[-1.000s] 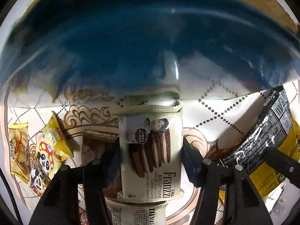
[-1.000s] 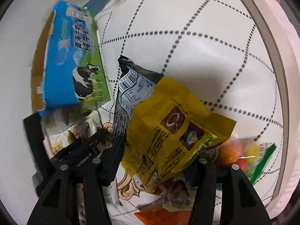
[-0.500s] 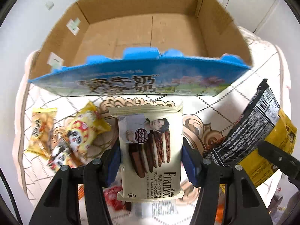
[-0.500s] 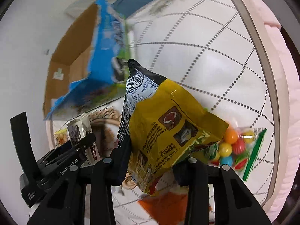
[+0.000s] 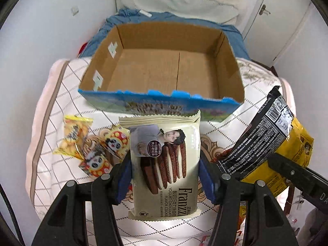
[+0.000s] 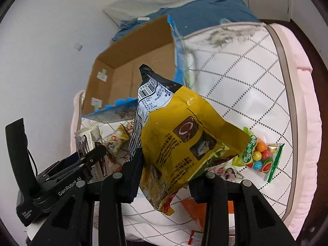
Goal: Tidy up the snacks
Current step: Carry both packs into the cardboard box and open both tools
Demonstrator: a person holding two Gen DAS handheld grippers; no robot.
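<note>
My left gripper (image 5: 165, 177) is shut on a cream Franzzi cookie pack (image 5: 164, 160) and holds it above the quilted bed. Ahead of it stands an open cardboard box (image 5: 164, 69) with a blue printed outside, and its inside is bare. My right gripper (image 6: 164, 176) is shut on a yellow and black snack bag (image 6: 180, 143), lifted off the bed. That bag (image 5: 266, 141) also shows at the right of the left wrist view. The box (image 6: 131, 67) lies behind and to the left of the bag in the right wrist view, where the left gripper (image 6: 82, 164) shows low on the left.
Small yellow snack packets (image 5: 75, 135) and panda packets (image 5: 98, 157) lie on the bed left of the cookie pack. A bag of coloured candy balls (image 6: 260, 155) and an orange packet (image 6: 205, 207) lie under the right gripper. A blue cloth (image 5: 164, 18) and pillow sit behind the box.
Both grippers have risen with their packs, so the box now shows from above with its bare floor. The right jaws closed in on the yellow bag.
</note>
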